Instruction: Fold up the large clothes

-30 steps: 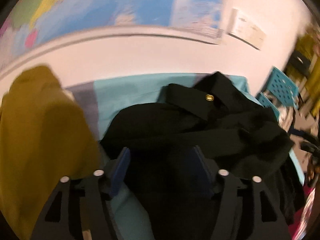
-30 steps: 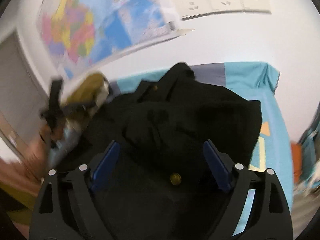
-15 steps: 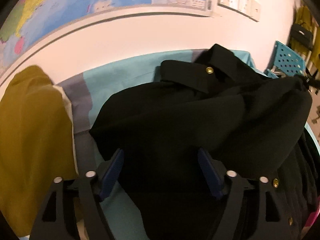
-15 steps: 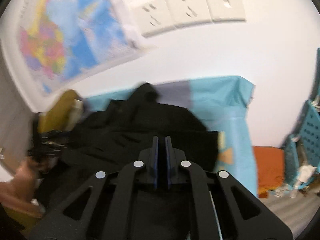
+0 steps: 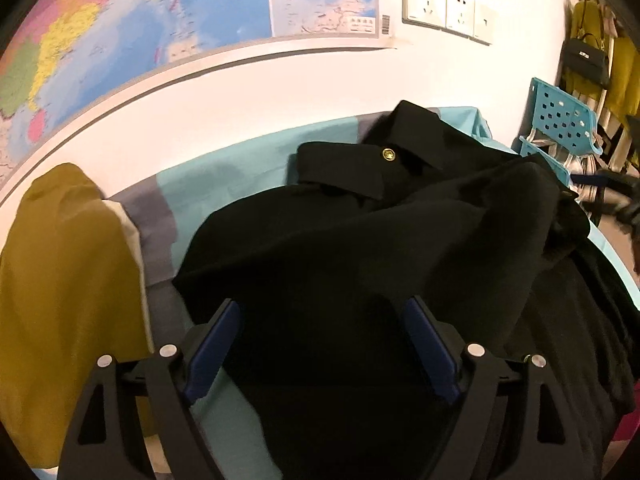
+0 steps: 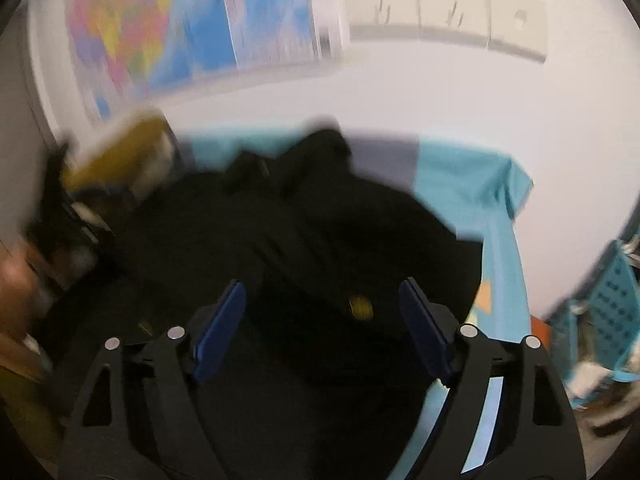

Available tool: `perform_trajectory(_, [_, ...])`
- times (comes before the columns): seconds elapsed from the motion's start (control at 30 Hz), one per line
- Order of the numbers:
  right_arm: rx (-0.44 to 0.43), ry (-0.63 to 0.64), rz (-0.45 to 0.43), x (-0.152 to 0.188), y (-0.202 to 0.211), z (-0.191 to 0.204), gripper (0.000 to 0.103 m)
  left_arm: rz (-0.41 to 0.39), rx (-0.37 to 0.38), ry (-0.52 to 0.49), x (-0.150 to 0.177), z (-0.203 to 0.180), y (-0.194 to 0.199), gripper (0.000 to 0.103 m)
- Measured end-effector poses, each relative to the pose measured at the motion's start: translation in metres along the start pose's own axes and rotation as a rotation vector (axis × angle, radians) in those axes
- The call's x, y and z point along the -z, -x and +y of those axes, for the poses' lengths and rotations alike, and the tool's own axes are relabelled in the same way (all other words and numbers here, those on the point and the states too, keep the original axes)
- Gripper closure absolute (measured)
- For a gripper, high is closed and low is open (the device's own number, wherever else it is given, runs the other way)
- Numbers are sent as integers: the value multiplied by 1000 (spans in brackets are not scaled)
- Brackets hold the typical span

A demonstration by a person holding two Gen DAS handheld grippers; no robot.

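Black cloth fills the space under both tongs: one dark coat (image 5: 360, 248) lies in a rumpled heap on a turquoise sheet (image 5: 224, 176) that covers a surface against the wall. In the left wrist view the left gripper (image 5: 320, 344) hangs over the near part of the coat with its jaws spread wide and opening; the cloth shows between the blue pads (image 5: 212, 344) but the pads do not press it. In the right wrist view, which is blurred, the right gripper (image 6: 322, 324) also stands over the coat, jaws apart and opening, with dark cloth and a brass button (image 6: 360, 307) between the pads, not pinched.

The coat's collar lies at the far end near the wall, with one brass button (image 5: 388, 154) on it in the left view. A second brass button shows by the right finger of the left tongs, low at the coat's edge.

One mustard-yellow garment (image 5: 68, 280) lies to the left of the coat, near it on the same surface. One map (image 5: 160, 16) hangs on the wall above; its print is too small to read, and a barcode sits at its lower right corner. Three white wall sockets (image 5: 446, 10) are set in a row beside the map. Turquoise perforated plastic seats (image 5: 560, 120) stand at the right, and one black handbag (image 5: 586, 60) hangs beyond them.
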State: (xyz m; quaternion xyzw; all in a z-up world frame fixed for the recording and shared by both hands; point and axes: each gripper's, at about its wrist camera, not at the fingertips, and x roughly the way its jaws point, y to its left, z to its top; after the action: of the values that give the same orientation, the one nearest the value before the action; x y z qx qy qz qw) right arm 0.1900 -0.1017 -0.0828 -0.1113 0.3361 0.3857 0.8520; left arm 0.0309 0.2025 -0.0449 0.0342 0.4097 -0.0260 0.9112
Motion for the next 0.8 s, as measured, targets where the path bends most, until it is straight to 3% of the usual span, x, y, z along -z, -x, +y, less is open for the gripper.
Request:
perform_trajectory(0.03, [2, 7, 29, 3, -10, 0, 37, 8, -3, 1, 0, -1, -3, 21])
perform_trajectory(0.1, [29, 36, 34, 3, -14, 1, 73, 24, -3, 12, 1, 0, -8, 21])
perform_trajectory(0.17, [39, 53, -8, -5, 0, -1, 89, 28, -1, 18, 2, 1, -10, 21])
perform_trajectory(0.2, [78, 67, -58, -11, 15, -2, 91, 26, -11, 23, 2, 2, -10, 21])
perform_trajectory(0.27, [116, 55, -131, -15, 34, -12, 91, 21, -18, 37, 1, 7, -10, 21])
perform_trajectory(0.33, [107, 21, -133, -19, 34, -24, 90, 25, -38, 52, 1, 10, -12, 21])
perform_trajectory(0.4, [132, 60, -13, -12, 9, -22, 86, 46, -37, 64, 3, 12, -18, 21])
perform_trajectory(0.5, [158, 67, 55, -3, -11, -20, 76, 61, -98, 47, 5, 8, -25, 16])
perform_trajectory(0.53, [155, 49, 39, -2, -8, -21, 76, 59, -107, 43, 6, 6, -25, 16])
perform_trajectory(0.67, [116, -43, -109, -6, 28, -22, 53, 38, -117, 49, 3, 5, -15, 16])
perform_trajectory(0.8, [16, -12, -210, -14, 53, 1, 53, -7, -118, 18, -1, -5, -1, 16])
